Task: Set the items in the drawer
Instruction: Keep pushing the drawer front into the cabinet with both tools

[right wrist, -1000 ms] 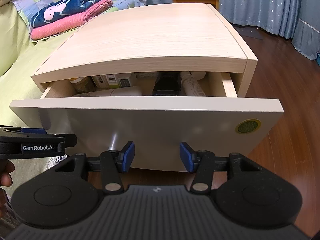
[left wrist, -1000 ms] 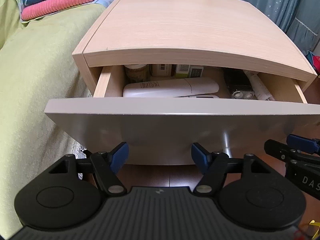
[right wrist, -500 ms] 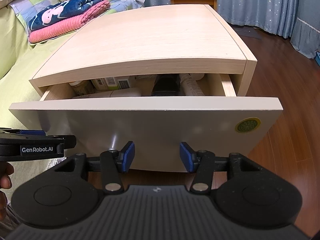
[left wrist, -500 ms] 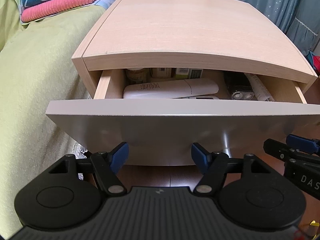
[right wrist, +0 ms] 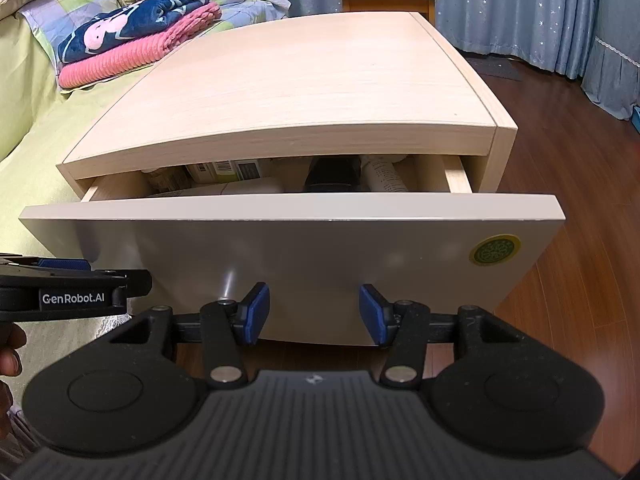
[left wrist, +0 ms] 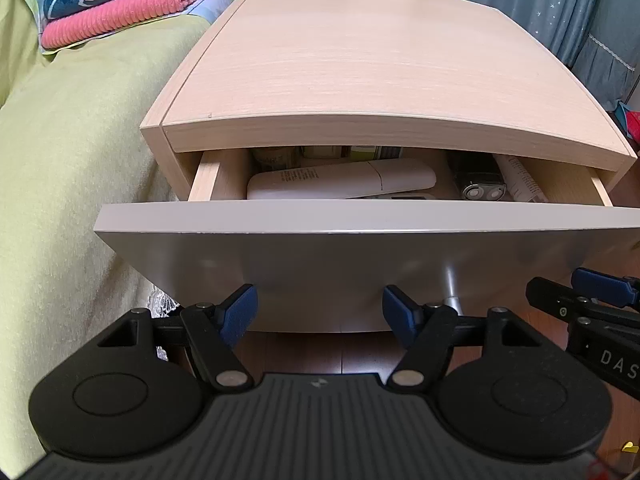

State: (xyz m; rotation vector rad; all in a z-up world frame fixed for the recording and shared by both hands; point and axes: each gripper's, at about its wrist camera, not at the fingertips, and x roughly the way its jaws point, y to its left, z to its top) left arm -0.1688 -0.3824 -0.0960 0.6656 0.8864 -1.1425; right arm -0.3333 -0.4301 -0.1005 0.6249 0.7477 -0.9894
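A bedroom is showing here — wood floor, blue curtains, a bed with a green cover and folded blankets lying just beside a pale wooden nightstand. Its drawer is standing part-way open, the wide front panel running left to right across both views, directly ahead of both grippers and slightly above them. The items are already lying inside: a long white case set crosswise near the front, a dark shaver and a white tube to its right, boxes and a jar further back under the top. The left gripper and the right gripper are both hovering side by side just short of the panel's lower edge, jaws released and grasping nothing. Neither looks clearly nearer. Judging by this, the placing seems done and closing the drawer is what is coming — a straight push on the panel, square to its long axis. Nothing is standing between jaws and panel; the nightstand's top is bare.
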